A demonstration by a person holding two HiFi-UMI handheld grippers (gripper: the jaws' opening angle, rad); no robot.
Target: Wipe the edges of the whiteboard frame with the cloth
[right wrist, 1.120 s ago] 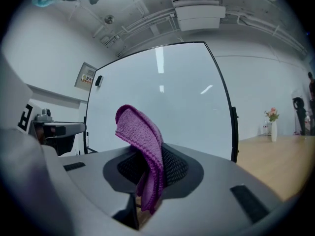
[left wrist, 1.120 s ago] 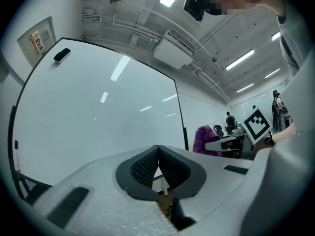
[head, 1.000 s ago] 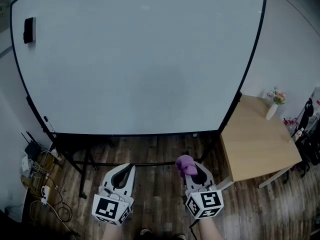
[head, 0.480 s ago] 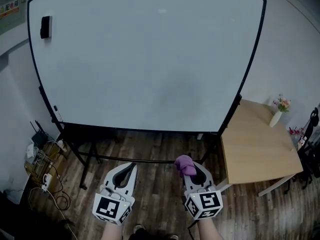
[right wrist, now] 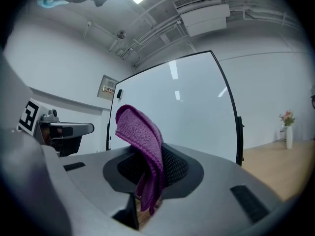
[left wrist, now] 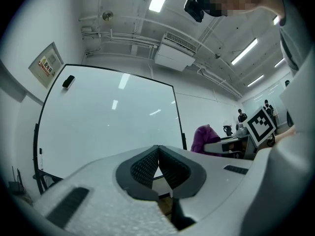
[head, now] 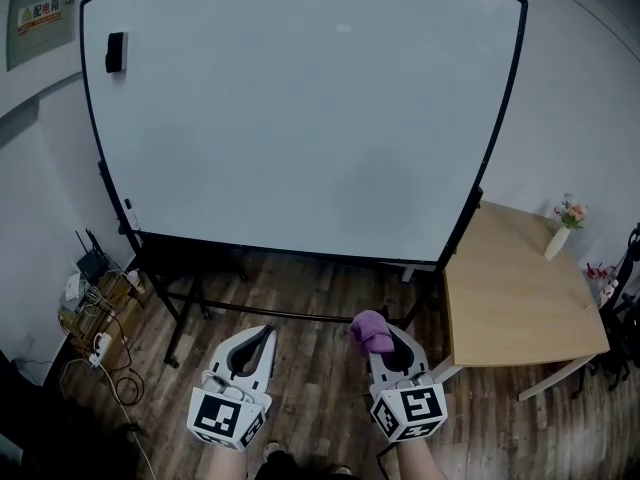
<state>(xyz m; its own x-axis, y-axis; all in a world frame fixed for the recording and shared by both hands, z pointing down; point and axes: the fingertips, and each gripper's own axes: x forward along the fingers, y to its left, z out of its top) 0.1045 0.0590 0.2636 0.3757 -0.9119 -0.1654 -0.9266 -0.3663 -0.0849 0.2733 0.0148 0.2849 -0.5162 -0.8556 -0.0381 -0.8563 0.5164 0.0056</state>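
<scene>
A large whiteboard (head: 300, 108) with a thin black frame (head: 492, 138) stands ahead on a black stand. A purple cloth (head: 370, 330) is pinched in my right gripper (head: 381, 336), which is shut on it low in the head view, well short of the board. In the right gripper view the cloth (right wrist: 142, 146) folds over the jaws with the whiteboard (right wrist: 172, 107) behind. My left gripper (head: 258, 340) sits beside it, shut with nothing held. In the left gripper view its pads (left wrist: 147, 167) meet, and the purple cloth (left wrist: 203, 137) shows to the right.
A black eraser (head: 116, 52) sticks to the board's upper left. A wooden table (head: 510, 288) with a vase of flowers (head: 562, 230) stands at the right, close to the frame. Cables and a router (head: 92, 298) lie on the floor at the left. A poster (head: 42, 13) hangs on the wall.
The view has shifted so the whiteboard sits further right and its left edge and the wall poster show. Both grippers hold their places, the cloth still gripped.
</scene>
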